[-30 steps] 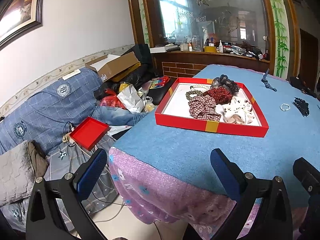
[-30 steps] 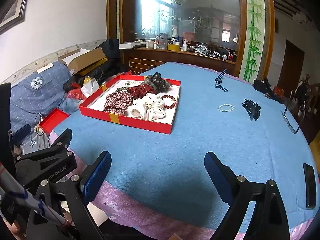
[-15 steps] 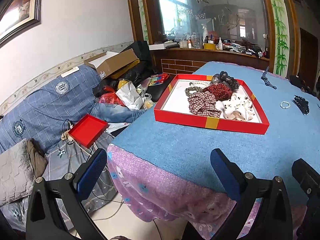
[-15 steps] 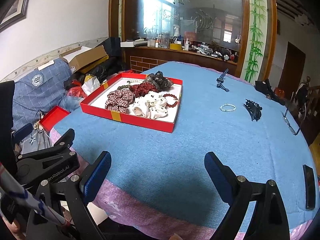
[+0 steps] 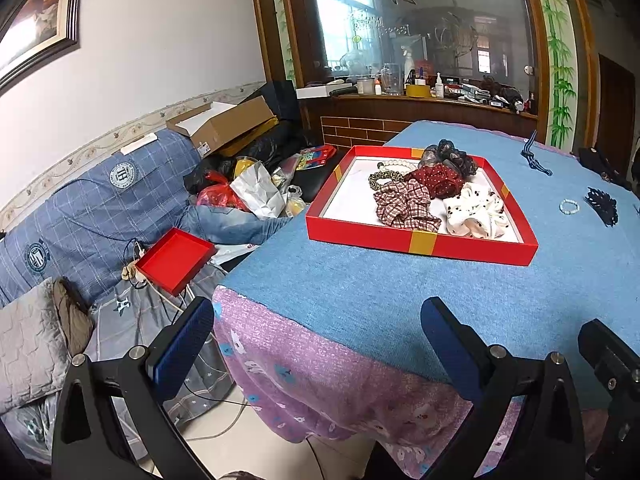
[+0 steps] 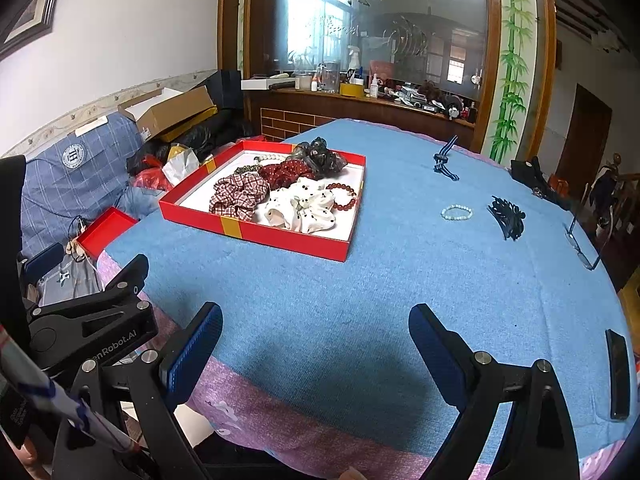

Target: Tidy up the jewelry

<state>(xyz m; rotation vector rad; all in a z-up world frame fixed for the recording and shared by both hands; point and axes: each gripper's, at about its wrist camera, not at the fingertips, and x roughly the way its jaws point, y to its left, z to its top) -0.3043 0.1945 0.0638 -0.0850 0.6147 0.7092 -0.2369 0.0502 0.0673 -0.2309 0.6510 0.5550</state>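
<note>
A red tray (image 6: 288, 241) on the blue table holds several scrunchies, a pearl string and a red bead bracelet (image 6: 341, 197); it also shows in the left wrist view (image 5: 420, 242). A pale bead bracelet (image 6: 456, 213), a black hair claw (image 6: 507, 218) and a blue striped ribbon tie (image 6: 445, 160) lie loose on the cloth to the tray's right. My left gripper (image 5: 316, 340) is open and empty, held off the table's near left corner. My right gripper (image 6: 316, 338) is open and empty above the near table edge.
Glasses (image 6: 586, 248) and a black phone (image 6: 618, 372) lie at the table's right edge. A cluttered sofa with a small red lid (image 5: 174, 260) and a cardboard box (image 5: 224, 124) stands left of the table. A wooden counter (image 6: 380, 108) runs behind.
Both grippers have drawn back slightly from the table and risen a little. Their jaws stay open. Nothing on the table has moved.
</note>
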